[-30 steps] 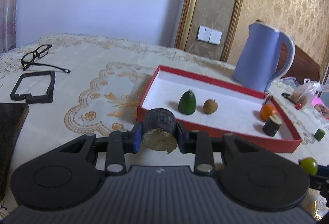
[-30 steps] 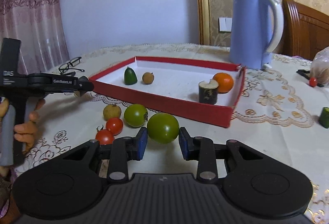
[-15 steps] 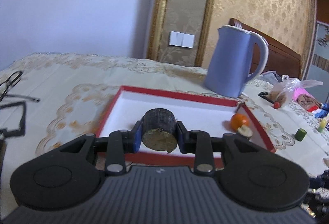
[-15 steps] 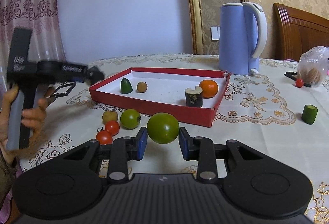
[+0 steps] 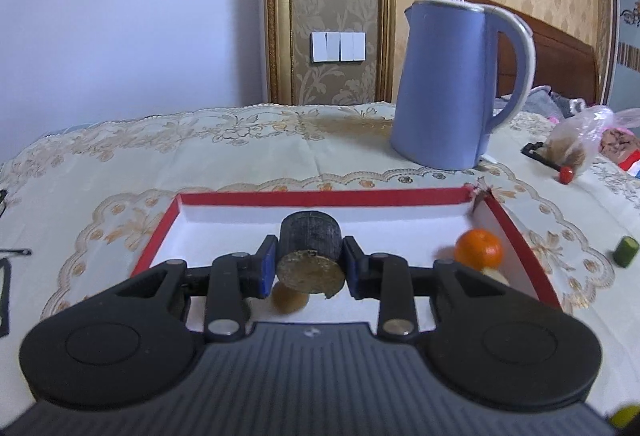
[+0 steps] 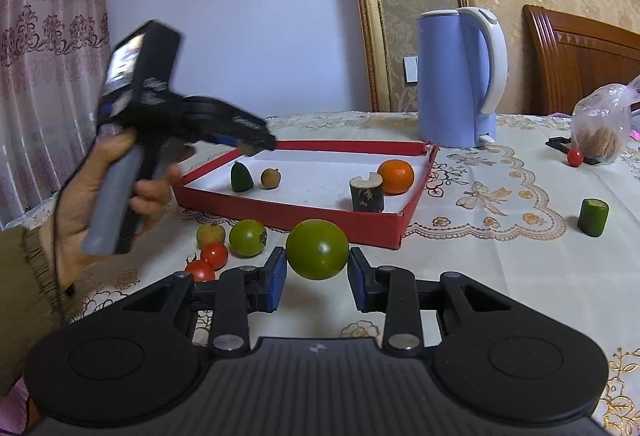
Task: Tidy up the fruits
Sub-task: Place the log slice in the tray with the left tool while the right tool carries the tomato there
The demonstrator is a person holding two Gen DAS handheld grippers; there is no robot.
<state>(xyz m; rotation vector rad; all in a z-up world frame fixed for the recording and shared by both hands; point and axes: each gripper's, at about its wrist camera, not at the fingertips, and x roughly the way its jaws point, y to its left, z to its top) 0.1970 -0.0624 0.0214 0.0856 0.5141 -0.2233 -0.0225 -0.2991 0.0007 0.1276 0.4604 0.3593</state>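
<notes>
Carrying a dark stump point(image 5: 311, 240) over the red tray point(image 5: 320, 196), the left gripper point(image 5: 310, 268) is clamping it; the right gripper point(image 6: 317, 272) is pinching a green tomato point(image 6: 317, 249); four fruits are sitting inside, several waiting outside.

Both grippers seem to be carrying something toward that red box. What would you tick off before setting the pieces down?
1. Left gripper holds its load firmly: ok, shut on the dark round chunk.
2. Right gripper holds its load firmly: ok, shut on the green tomato.
3. Left load is over the red box: ok, white floor shows beneath it.
4. Free floor in the box: ok, bare white between the small brown fruit and the orange.
5. Right load is over the box: not ok, it hangs short of the near wall.
6. Spot straight below the left load is free: cannot tell, something brownish shows blurred there.
</notes>
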